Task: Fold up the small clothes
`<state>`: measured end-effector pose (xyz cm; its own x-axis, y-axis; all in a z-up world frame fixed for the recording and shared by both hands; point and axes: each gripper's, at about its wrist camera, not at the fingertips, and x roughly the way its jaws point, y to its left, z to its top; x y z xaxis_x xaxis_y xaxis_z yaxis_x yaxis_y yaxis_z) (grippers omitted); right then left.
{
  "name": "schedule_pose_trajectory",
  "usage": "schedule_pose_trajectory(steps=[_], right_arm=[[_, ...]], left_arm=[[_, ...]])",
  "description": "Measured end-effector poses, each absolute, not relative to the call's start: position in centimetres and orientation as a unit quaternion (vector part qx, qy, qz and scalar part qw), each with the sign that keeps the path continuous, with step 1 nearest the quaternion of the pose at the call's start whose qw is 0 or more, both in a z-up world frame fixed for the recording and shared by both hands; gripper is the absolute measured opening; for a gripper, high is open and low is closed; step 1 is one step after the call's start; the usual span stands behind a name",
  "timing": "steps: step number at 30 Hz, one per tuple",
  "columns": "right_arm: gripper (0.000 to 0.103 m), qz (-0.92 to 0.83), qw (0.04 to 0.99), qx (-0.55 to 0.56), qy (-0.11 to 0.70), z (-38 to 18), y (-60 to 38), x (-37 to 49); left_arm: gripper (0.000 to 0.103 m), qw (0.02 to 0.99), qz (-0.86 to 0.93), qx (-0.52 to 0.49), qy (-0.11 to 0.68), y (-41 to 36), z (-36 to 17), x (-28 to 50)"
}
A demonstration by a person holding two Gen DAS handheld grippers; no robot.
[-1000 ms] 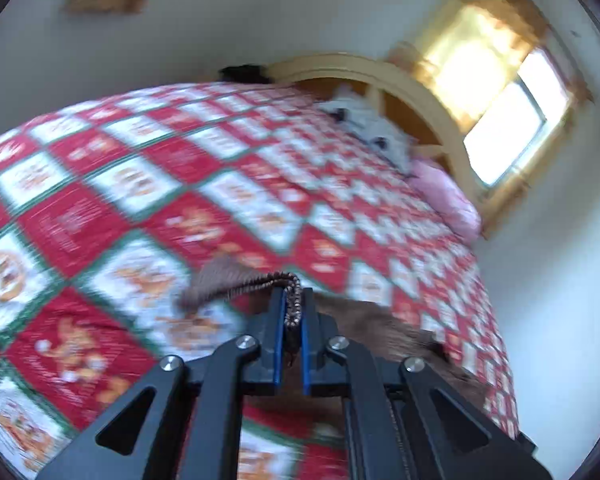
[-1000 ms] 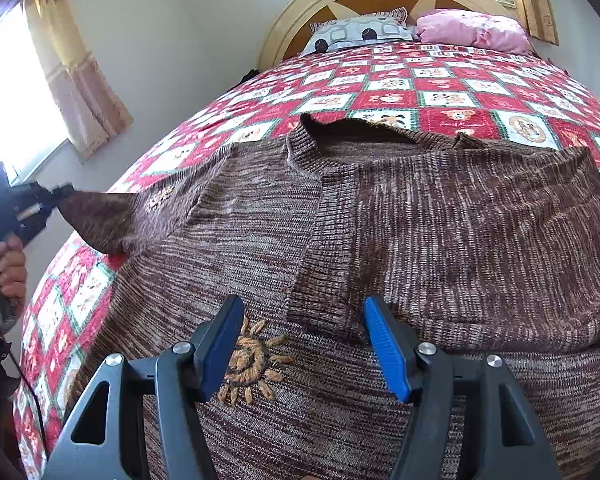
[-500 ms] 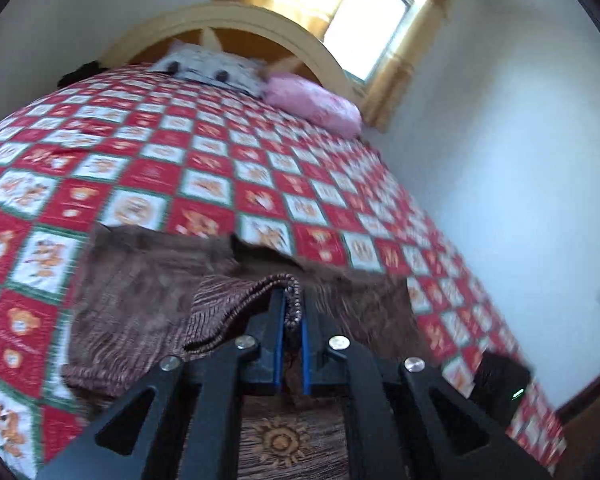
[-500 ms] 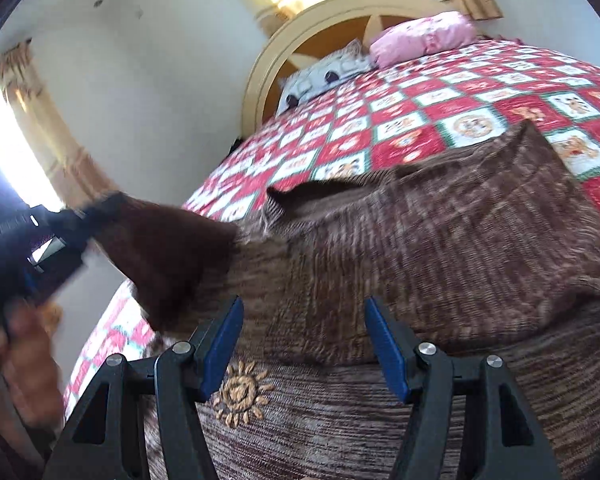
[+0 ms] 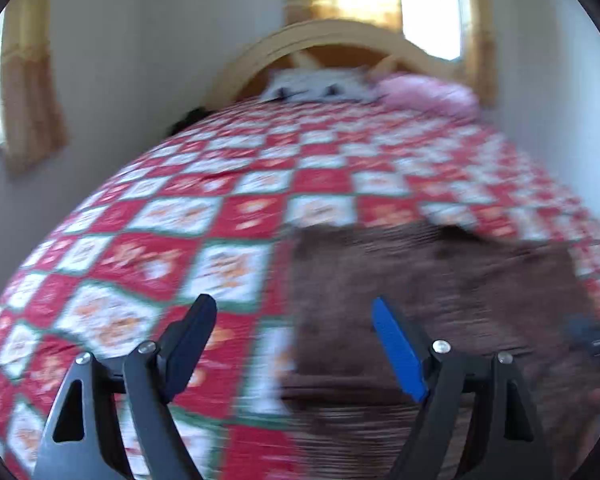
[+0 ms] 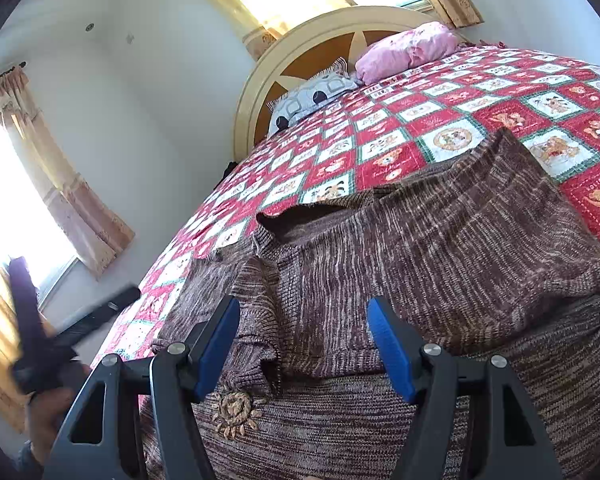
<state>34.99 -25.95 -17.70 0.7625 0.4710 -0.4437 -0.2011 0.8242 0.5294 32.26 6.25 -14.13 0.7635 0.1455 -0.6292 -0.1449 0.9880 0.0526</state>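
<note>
A brown knit sweater (image 6: 440, 264) with an embroidered sun (image 6: 234, 412) lies flat on the bed, both sleeves folded in over its chest. My right gripper (image 6: 302, 312) hovers just above its lower front. The jaws are open and easing a little wider, with no cloth pinched between them. My left gripper (image 5: 292, 320) is over the sweater's left edge (image 5: 420, 300), where knit meets quilt. Its jaws are opening with nothing between them, and that view is blurred. In the right wrist view a hand (image 6: 48, 412) holds that gripper at the left, off the sweater.
A red and white patchwork quilt (image 6: 452, 112) covers the bed. A spotted pillow (image 6: 312, 96) and a pink pillow (image 6: 408, 48) lie against the round headboard (image 6: 300, 40). Curtained windows (image 6: 16, 208) stand on the left wall and behind the headboard.
My left gripper carried the sleeve across onto the chest, let it go and opened wide, then drew back to the left. My right gripper stayed open, tilting and shifting slightly.
</note>
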Motion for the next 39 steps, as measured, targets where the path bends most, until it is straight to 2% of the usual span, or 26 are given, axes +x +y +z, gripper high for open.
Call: schedule_pose_trajectory(steps=[5,10,14,19,20,21,22,23,24,25,26,30,34,35,37,39], right_arm=[[0.067,0.184,0.909,0.214,0.306,-18.0,-25.4,35.0],[0.067,0.159,0.915,0.176,0.327,-17.8,-24.3,35.0],[0.067,0.124,0.926,0.07,0.351,-16.0,-20.5,35.3],[0.066,0.139,0.909,-0.13,0.37,-15.4,-11.7,36.5],[0.063,0.14,0.903,-0.15,0.378,-15.9,-10.7,36.9],[0.053,0.14,0.894,-0.163,0.393,-16.7,-9.9,37.6],[0.039,0.135,0.884,-0.169,0.414,-17.6,-9.5,38.6],[0.035,0.13,0.882,-0.169,0.421,-17.8,-9.6,38.9],[0.027,0.127,0.885,-0.16,0.419,-17.8,-10.0,39.4],[0.011,0.117,0.886,-0.158,0.42,-17.5,-10.3,39.9],[0.008,0.107,0.889,-0.15,0.419,-17.1,-11.1,40.3],[0.008,0.073,0.905,-0.076,0.412,-14.9,-15.7,42.6],[0.012,0.036,0.905,-0.052,0.421,-14.7,-18.8,44.0],[0.017,0.038,0.903,-0.038,0.427,-14.8,-19.2,44.2],[0.06,0.073,0.891,0.005,0.448,-15.3,-20.0,43.7],[0.061,0.114,0.884,0.04,0.452,-15.4,-20.4,41.8]], left_arm=[[0.083,0.906,0.069,-0.012,0.417,8.0,-19.1,33.8],[0.089,0.911,0.051,-0.061,0.405,9.2,-19.0,32.5],[0.092,0.908,0.033,-0.093,0.406,10.1,-19.0,32.4],[0.094,0.909,0.034,-0.085,0.405,9.9,-19.2,32.7],[0.096,0.909,0.031,-0.087,0.406,9.9,-19.2,32.7],[0.097,0.91,0.028,-0.088,0.405,9.9,-19.4,32.8],[0.097,0.91,0.026,-0.089,0.404,9.9,-19.4,32.8],[0.097,0.91,0.026,-0.09,0.405,10.0,-19.5,32.9],[0.097,0.909,0.026,-0.091,0.405,10.0,-19.5,32.9],[0.098,0.909,0.024,-0.092,0.405,10.1,-19.5,32.9],[0.098,0.909,0.023,-0.094,0.405,10.1,-19.5,32.9],[0.101,0.909,0.022,-0.086,0.407,9.9,-19.5,33.0],[0.101,0.909,0.02,-0.083,0.408,9.8,-19.5,33.0],[0.102,0.909,0.019,-0.083,0.408,9.8,-19.5,33.1],[0.102,0.909,0.02,-0.081,0.408,9.8,-19.5,33.1],[0.102,0.909,0.019,-0.083,0.407,9.9,-19.5,33.0]])
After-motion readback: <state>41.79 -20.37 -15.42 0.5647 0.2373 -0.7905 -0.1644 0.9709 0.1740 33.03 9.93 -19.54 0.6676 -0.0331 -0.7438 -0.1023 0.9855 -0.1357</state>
